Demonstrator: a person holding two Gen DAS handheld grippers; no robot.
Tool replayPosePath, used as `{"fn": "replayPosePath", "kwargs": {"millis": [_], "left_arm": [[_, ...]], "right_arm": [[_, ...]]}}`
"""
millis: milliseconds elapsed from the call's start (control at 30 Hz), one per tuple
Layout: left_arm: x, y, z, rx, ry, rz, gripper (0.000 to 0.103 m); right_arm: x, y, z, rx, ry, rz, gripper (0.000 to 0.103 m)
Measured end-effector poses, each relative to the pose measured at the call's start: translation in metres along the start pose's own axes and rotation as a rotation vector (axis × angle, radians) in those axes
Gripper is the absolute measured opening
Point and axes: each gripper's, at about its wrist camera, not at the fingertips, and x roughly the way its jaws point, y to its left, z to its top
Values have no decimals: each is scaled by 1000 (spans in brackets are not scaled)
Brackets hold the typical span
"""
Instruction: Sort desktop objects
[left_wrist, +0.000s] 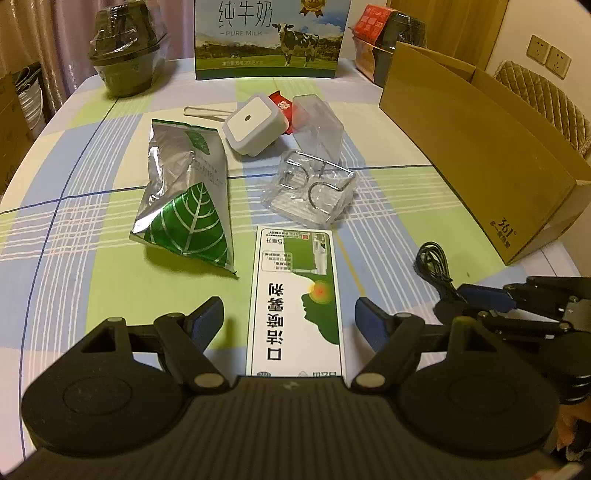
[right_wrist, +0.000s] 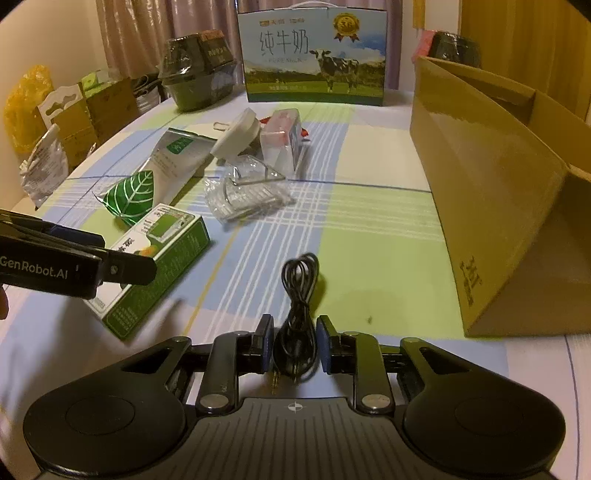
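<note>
Coiled black audio cable (right_wrist: 297, 317) lies nearest, its near end between the pads of the right gripper (right_wrist: 294, 345). Jaws drawn in narrow; pads flank the bundle closely, but whether they actually press it I cannot tell. Gold plug tips show just behind the pads. Cable rests flat on the checked tablecloth (right_wrist: 369, 240), just left of the open cardboard box (right_wrist: 498, 192), which is probably the bin for sorted items.

Left gripper (left_wrist: 290, 317) stands wide open, its pads either side of the near end of the green-and-white mouth-spray carton (left_wrist: 295, 295), gaps visible on both sides, nothing gripped. Straddling placement suggests a lengthwise pick is being lined up.

Farther off, loosely clustered: silver leaf-print pouch (left_wrist: 184, 199) on the left, clear plastic holder with wire hooks (left_wrist: 310, 192), white square night light (left_wrist: 253, 123), clear lid (left_wrist: 317, 122), red wrapper (left_wrist: 282, 105). Milk carton box (left_wrist: 271, 37) stands at the far edge.
</note>
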Motion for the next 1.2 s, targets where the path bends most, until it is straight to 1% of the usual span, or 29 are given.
{"fn": "replayPosePath", "kwargs": {"millis": [267,300,333,467,567,600,633,700,833,967,1200], "left_arm": [[1,1,1,6,-1,1,74],[2,1,2,10,-1,3,74],[2,1,2,13,-1,2,74],[5,-1,4,24,3,0,74],[7,-4,6,37,12,2,71],[8,-5,7,42,21,4,67],[10,-5,8,45,28,6,60],[12,-6,8,48,43,5,51],[13,-8,8,60,48,12,51],[9,-10,6,65,44,25,50],[-10,-14,4,67,24,19,50]], "right_arm": [[11,1,6,-24,-20,-25,22],[11,2,6,-34,-19,-29,21],[11,3,5,-38,-17,-30,12],[8,0,5,-9,-15,-28,11],[6,-1,5,5,-21,-29,10],[6,-2,6,8,-22,-27,10],[5,-2,6,12,-24,-26,10],[4,-3,7,20,-27,-24,10],[4,-4,7,28,-28,-23,10],[-1,-5,9,34,-47,-19,10],[-12,-5,12,36,-76,-14,10]]}}
